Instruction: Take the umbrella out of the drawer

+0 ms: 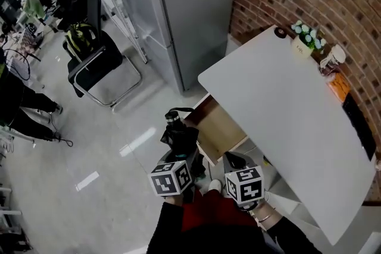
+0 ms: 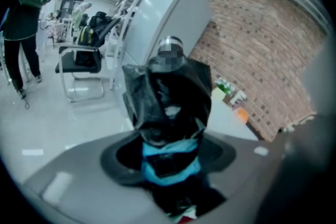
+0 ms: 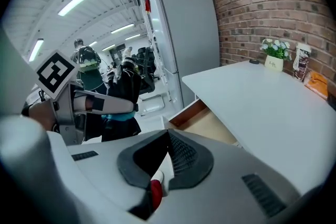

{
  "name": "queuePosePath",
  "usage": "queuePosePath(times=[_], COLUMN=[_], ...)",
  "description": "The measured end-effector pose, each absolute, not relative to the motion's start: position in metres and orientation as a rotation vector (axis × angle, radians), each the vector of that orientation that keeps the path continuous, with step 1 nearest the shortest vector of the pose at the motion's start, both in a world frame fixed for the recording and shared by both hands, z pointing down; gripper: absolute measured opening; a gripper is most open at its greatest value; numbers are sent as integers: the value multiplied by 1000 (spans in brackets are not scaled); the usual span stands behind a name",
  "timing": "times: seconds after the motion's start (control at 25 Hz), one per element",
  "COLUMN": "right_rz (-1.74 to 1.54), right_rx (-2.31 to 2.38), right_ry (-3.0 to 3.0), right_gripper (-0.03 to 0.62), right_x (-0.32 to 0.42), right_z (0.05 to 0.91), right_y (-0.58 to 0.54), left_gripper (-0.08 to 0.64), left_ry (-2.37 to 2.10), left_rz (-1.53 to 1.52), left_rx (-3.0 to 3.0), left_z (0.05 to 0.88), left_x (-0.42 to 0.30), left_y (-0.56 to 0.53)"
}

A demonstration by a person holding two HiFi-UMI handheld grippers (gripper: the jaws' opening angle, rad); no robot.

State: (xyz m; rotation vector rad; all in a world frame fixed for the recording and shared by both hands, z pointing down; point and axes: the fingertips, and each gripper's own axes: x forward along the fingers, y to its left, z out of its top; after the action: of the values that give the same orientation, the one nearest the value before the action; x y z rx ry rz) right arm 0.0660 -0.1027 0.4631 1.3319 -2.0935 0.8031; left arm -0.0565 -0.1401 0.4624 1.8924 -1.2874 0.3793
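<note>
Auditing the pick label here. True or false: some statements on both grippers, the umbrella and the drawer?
The left gripper grips the black umbrella: true.
The drawer is shut: false, it stands open under the white table.
The umbrella lies in the drawer: false, it is held outside it.
The right gripper holds a bottle: false, nothing is between its jaws.
A potted plant stands on the table: true.

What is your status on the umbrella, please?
Left gripper shut on the black folded fabric umbrella. Umbrella clear of the open wooden drawer. Right gripper shut, empty. Path looks clear.
</note>
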Motion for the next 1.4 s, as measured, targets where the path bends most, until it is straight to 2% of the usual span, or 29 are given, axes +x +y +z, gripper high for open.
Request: queuePosePath(times=[0.88, 1.4], right_rz=[594, 470], right_rx=[1371, 1352], right_ry=[-2440, -2530], right_gripper=[-2, -3], right_x=[37, 28], right_z=[354, 322], right_y=[-112, -99], left_gripper=[265, 265], left_ry=[-1511, -1570], left_rz=[390, 354], left_rx=[2131, 2195], left_z=[360, 325], left_x=[-104, -111], left_y=[-102, -88])
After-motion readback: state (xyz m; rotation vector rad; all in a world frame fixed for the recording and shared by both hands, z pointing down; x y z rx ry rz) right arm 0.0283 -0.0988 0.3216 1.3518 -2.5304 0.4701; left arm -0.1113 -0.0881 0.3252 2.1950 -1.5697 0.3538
